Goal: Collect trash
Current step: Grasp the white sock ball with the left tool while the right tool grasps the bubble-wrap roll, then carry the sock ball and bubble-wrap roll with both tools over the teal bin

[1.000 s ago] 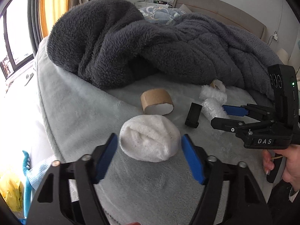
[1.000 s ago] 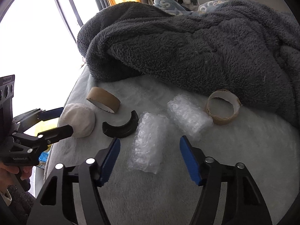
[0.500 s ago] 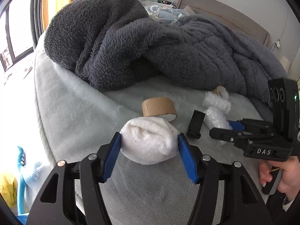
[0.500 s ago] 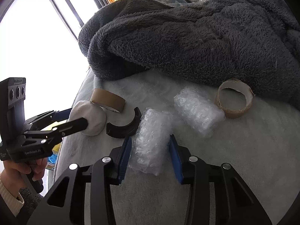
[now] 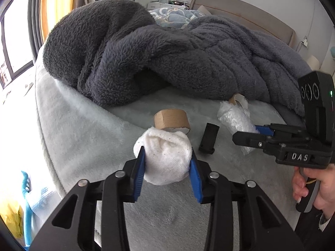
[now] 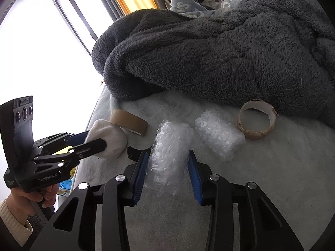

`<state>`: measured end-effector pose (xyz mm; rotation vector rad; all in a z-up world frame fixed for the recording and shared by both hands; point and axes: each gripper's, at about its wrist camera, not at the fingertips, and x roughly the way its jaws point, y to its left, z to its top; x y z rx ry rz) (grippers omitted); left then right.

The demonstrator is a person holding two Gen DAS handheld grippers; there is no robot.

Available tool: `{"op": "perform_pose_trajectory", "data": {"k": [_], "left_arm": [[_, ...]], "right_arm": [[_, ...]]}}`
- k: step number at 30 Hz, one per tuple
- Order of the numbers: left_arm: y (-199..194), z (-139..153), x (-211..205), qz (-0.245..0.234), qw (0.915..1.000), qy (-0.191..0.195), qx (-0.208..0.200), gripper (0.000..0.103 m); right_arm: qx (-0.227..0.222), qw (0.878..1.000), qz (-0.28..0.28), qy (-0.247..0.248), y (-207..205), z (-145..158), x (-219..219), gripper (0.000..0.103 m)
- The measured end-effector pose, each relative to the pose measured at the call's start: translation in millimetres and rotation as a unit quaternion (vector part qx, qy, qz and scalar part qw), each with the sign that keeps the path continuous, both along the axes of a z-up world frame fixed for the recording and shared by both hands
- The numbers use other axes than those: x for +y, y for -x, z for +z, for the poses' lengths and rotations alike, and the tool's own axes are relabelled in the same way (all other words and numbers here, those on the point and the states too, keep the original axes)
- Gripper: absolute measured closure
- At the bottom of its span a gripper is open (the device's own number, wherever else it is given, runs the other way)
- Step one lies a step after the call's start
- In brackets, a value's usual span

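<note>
White balled-up sock (image 5: 166, 159) is pinched tight in the left gripper (image 5: 167, 168), just above the pale bed cover (image 5: 83, 138). The right gripper (image 6: 167, 170) is clamped onto a bubble wrap roll (image 6: 169, 152) nearby. A second wrap bundle (image 6: 218, 136), two cardboard tape rings (image 6: 128, 121) (image 6: 256, 122) and a grey fleece blanket (image 6: 219, 52) sit behind.

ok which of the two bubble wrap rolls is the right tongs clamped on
The right tongs grip the left bubble wrap roll, nearest the black curved piece. The other roll lies free beside the empty cardboard ring.
</note>
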<state>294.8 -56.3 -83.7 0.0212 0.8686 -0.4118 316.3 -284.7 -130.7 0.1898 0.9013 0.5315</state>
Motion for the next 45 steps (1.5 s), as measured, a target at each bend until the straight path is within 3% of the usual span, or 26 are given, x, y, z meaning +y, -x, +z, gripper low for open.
{"op": "perform_pose_trajectory", "data": {"k": [6,19,35,45], "left_arm": [[10,10,5,-0.002,0.9999,0.001,-0.012,0.065],[45,23,42,0.049,0.9986,0.018,-0.014,0.065],[110,-12,121,0.134,0.9903,0.02,0.03,0.065],[132,-48,162,0.169,0.9822,-0.008,0.082,0.065]], "right_arm": [[-0.009,1.0,-0.002,-0.004,7,15,6,0.064],[-0.031,0.999,0.011,-0.001,49,44,37,0.064],[-0.045,0.996,0.069,-0.018,110,64,117,0.064],[-0.045,0.993,0.107,-0.027,126,64,171,0.064]]}}
